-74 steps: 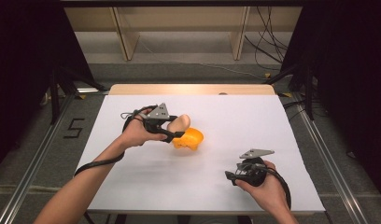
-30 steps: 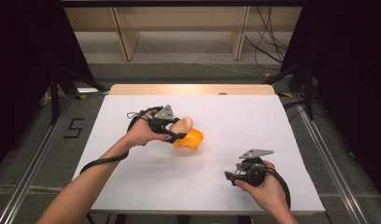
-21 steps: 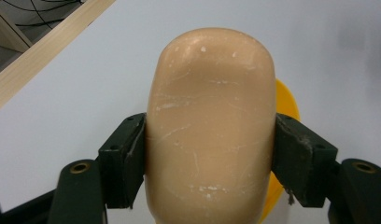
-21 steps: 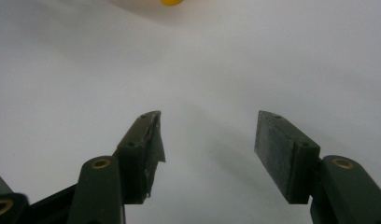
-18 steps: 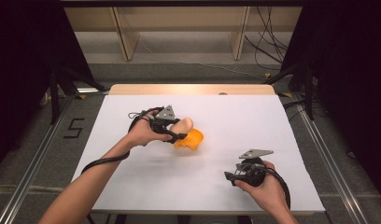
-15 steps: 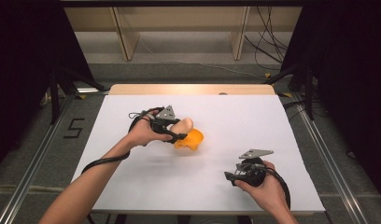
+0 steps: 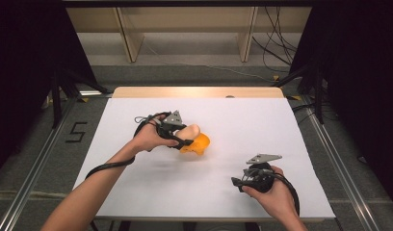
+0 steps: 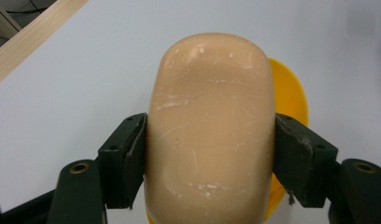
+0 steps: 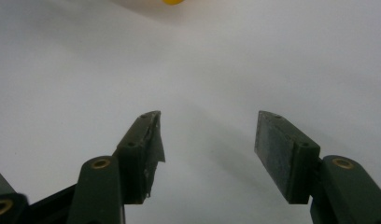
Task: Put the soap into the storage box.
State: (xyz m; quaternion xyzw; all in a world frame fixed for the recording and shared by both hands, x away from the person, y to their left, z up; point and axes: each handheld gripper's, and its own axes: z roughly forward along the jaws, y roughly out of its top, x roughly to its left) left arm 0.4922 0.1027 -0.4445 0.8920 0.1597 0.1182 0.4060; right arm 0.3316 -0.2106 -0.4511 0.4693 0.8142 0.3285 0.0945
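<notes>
A rounded tan block (image 8: 210,126), scuffed and smooth, sits clamped between the two black jaws of my left gripper (image 8: 209,161), pads pressing both of its sides. Behind and under it lies an orange-yellow bowl-like piece (image 8: 287,98). In the high view the left gripper (image 7: 181,136) holds the tan block (image 7: 190,130) just above the orange piece (image 7: 198,144) near the middle of the white table. My right gripper (image 9: 208,149) stands open over bare white surface, nothing between its jaws; in the high view the right gripper (image 7: 239,182) rests low at the front right.
The white table (image 7: 262,125) has a wooden strip (image 7: 199,92) along its far edge. Dark drapes flank both sides, and metal rails run along the floor. A sliver of the orange piece (image 9: 172,2) shows at the top of the right gripper view.
Between the earliest frame and now the left hand shifted slightly toward the far side with the tan block. In the last second nothing has visibly moved.
</notes>
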